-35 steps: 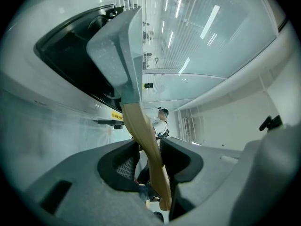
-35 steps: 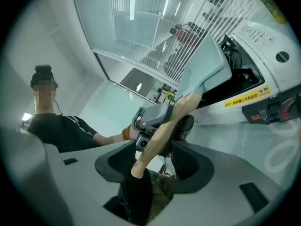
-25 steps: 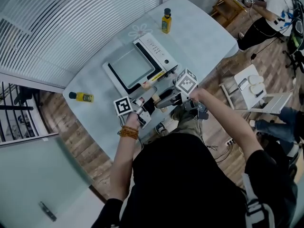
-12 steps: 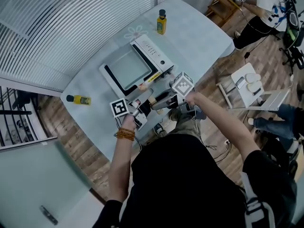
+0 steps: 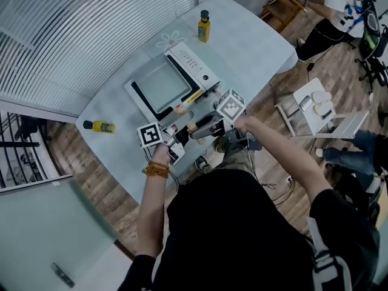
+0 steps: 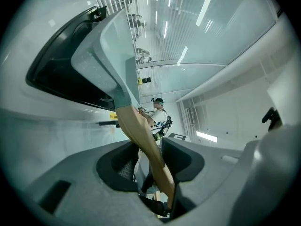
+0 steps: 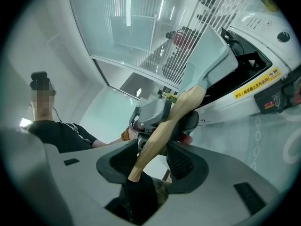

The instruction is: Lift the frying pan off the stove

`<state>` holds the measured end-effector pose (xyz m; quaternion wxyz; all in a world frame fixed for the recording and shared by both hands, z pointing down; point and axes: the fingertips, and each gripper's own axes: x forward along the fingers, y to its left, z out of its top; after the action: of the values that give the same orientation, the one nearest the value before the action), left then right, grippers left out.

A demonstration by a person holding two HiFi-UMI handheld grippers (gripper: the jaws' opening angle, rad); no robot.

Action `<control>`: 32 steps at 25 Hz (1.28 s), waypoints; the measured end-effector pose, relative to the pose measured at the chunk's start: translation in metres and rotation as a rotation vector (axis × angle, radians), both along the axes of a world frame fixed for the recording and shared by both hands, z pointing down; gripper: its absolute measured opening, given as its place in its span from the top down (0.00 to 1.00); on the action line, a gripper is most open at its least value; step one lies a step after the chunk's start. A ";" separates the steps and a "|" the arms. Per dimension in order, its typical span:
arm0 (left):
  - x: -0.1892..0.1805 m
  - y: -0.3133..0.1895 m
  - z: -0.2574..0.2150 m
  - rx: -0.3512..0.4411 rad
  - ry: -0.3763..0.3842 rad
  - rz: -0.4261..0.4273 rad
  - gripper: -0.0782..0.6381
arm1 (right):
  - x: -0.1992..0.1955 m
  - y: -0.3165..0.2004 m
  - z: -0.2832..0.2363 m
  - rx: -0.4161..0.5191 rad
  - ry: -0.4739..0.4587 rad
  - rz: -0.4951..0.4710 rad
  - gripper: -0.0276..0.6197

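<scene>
My left gripper (image 5: 174, 132) and my right gripper (image 5: 198, 128) are both clamped on the wooden handle (image 5: 191, 128) of the frying pan (image 5: 160, 85). From the head view the pan reads as a pale grey square over the dark glass of the stove (image 5: 201, 70), on the light surface (image 5: 254, 47), with the handle running back toward me.

The left gripper view adds the grip itself: the handle (image 6: 141, 135) passes down between the two jaws of my left gripper (image 6: 146, 160), pinched tight, and the pan (image 6: 106, 51) rises tilted beyond, its underside showing above the black stove top (image 6: 61, 74). From here I can't quite tell whether the base touches the glass or hangs just clear of it.

The right gripper view shows the order along the handle (image 7: 171, 121): my right gripper (image 7: 154, 158) squeezes the butt end, while the left gripper (image 7: 151, 113) grips nearer the pan (image 7: 207, 55).

A yellow bottle (image 5: 204, 26) stands beyond the stove.
</scene>
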<state>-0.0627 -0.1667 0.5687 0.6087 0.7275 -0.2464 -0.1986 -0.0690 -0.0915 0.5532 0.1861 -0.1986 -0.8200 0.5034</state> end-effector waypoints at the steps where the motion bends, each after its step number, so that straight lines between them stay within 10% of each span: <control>1: 0.001 0.000 -0.002 0.002 -0.001 0.005 0.67 | 0.000 0.000 -0.001 -0.002 -0.002 0.002 0.68; 32: -0.004 0.007 -0.039 0.084 -0.136 0.031 0.62 | -0.007 0.006 -0.041 0.103 -0.041 0.029 0.67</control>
<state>-0.0667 -0.1601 0.5293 0.5623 0.7680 -0.2674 -0.1497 -0.0757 -0.0850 0.5127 0.1717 -0.1870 -0.8514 0.4590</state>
